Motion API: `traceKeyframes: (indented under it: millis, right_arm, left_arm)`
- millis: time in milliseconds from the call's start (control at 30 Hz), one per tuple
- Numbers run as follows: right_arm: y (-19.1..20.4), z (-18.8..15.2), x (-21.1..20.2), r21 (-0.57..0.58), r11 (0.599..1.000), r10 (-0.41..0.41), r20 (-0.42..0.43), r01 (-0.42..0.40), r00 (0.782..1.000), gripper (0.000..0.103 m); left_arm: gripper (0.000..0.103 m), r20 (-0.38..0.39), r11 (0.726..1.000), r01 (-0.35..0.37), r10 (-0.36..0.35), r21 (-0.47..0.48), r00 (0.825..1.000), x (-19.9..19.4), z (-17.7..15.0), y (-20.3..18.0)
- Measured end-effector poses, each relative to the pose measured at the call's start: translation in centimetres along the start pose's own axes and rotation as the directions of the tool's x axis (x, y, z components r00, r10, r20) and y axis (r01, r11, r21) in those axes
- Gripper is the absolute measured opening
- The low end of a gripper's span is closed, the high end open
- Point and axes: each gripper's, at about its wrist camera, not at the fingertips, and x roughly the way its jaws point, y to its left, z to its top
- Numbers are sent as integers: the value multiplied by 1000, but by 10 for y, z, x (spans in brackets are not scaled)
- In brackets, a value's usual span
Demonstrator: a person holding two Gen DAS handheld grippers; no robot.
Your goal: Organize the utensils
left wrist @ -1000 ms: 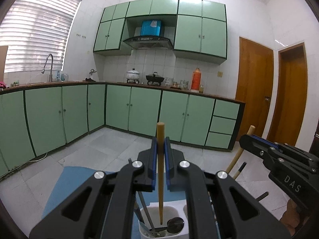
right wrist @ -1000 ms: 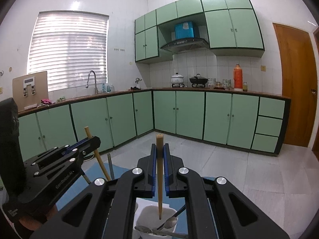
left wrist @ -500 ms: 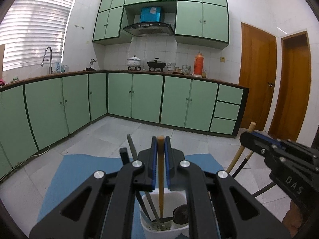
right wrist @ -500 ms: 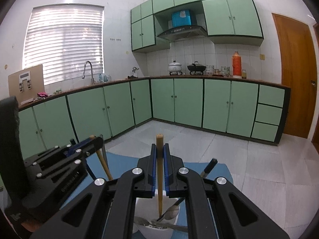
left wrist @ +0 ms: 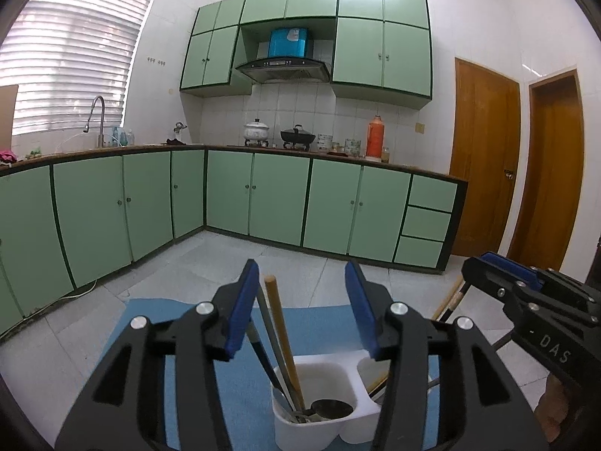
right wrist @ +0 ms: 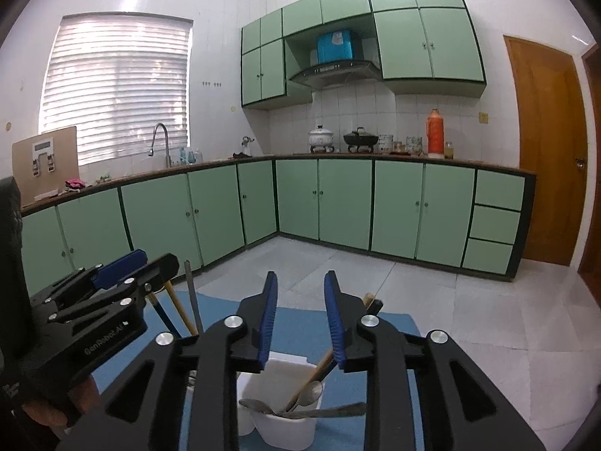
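Both my claws hang spread wide and empty over the white plastic two-compartment utensil caddy (left wrist: 319, 428) on the blue mat (left wrist: 188, 323): left gripper (left wrist: 302, 308) above the long wooden chopstick (left wrist: 281, 334) leaning in the near compartment, right gripper (right wrist: 298, 315) above the steel spoons (right wrist: 311, 394). I judge this drop-off finished; next I need to lift clear and find another loose utensil, none visible here.

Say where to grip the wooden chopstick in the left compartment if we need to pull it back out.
Grip the chopstick near its free top end, coming from above with the left gripper. It leans up and left out of the holder, its lower end buried among a spoon and dark handles; only the top is clear.
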Motion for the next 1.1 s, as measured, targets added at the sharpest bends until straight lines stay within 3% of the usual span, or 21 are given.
traceKeyframes:
  millis: [300, 667, 900, 1100]
  right_arm:
    - [0, -3, -31, -3, 1000, -9, 42, 9, 999, 37]
    - [-9, -32, -66, 59, 998, -39, 43, 36, 998, 71]
    - [-14, -56, -90, 69, 996, -53, 18, 52, 998, 89]
    - [-10, -73, -111, 65, 997, -49, -2, 49, 999, 95]
  left_arm:
    - [59, 44, 1000, -10, 10, 4, 999, -26, 1, -1]
    - [89, 44, 999, -44, 44, 7, 998, -66, -22, 5]
    - [96, 11, 998, -65, 65, 26, 998, -93, -45, 9]
    - [98, -31, 998, -54, 55, 29, 998, -117, -64, 5]
